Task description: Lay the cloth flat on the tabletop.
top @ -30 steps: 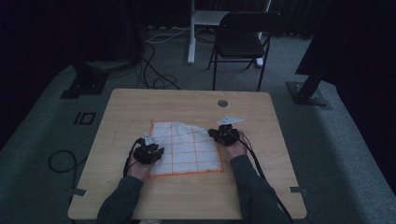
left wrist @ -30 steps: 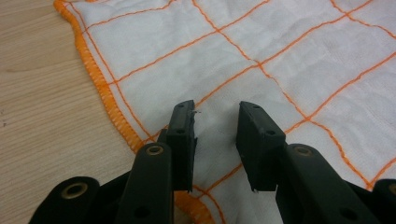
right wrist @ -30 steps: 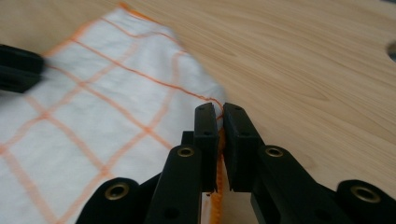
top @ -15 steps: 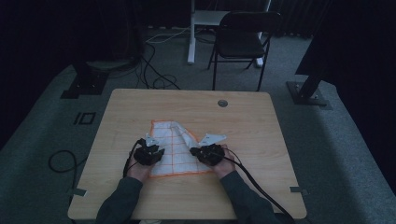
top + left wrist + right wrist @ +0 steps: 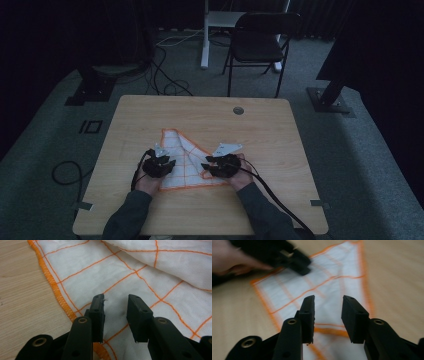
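High view: both grippers, left (image 5: 167, 165) and right (image 5: 209, 170), fingers released over the folded cloth (image 5: 182, 152).

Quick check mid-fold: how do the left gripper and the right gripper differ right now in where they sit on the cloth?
The left gripper sits on the cloth's near left edge; the right gripper sits at its near right corner, beside the folded-over flap. The left gripper's jaws stand apart over a flat single layer; the right gripper's jaws have just been opening, with nothing between them. Both have open jaws and point inward, toward each other, over the cloth.
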`<state>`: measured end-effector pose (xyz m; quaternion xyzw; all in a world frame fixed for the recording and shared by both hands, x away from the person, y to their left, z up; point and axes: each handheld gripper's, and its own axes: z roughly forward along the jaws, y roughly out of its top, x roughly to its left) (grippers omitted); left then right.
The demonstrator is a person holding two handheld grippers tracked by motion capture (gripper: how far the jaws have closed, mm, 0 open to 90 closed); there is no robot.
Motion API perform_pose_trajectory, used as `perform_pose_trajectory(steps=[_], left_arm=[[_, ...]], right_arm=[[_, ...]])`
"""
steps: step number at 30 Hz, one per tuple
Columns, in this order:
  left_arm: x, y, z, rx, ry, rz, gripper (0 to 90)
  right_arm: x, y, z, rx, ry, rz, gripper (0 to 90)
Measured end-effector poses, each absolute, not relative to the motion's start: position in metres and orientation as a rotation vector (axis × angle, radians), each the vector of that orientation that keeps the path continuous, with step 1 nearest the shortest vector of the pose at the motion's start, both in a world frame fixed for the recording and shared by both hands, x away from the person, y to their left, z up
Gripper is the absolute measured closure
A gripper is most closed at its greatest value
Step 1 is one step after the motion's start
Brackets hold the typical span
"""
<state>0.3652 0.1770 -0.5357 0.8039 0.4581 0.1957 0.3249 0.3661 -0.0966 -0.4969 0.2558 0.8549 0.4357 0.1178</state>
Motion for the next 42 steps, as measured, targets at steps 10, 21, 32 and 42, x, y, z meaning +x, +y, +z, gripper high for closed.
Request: perform_pose_trajectory(steps=[10, 21, 32, 42], left_arm=[[0.364, 0.179, -0.537, 2.095, 1.196, 0.508, 67.3], [0.363, 0.181, -0.538, 2.088, 1.192, 0.506, 67.0], [0.354, 0.174, -0.529, 2.082, 1.151, 0.499, 66.3], [0.344, 0.158, -0.524, 2.112, 1.08, 0.475, 65.3]], right_arm=[[0.394, -0.111, -0.508, 0.909, 2.442, 1.217, 67.6], [0.406, -0.11, -0.529, 1.022, 2.512, 1.215, 55.2], [0.411, -0.114, -0.538, 1.11, 2.567, 1.225, 62.1], [0.406, -0.116, -0.525, 1.057, 2.52, 1.213, 88.1]])
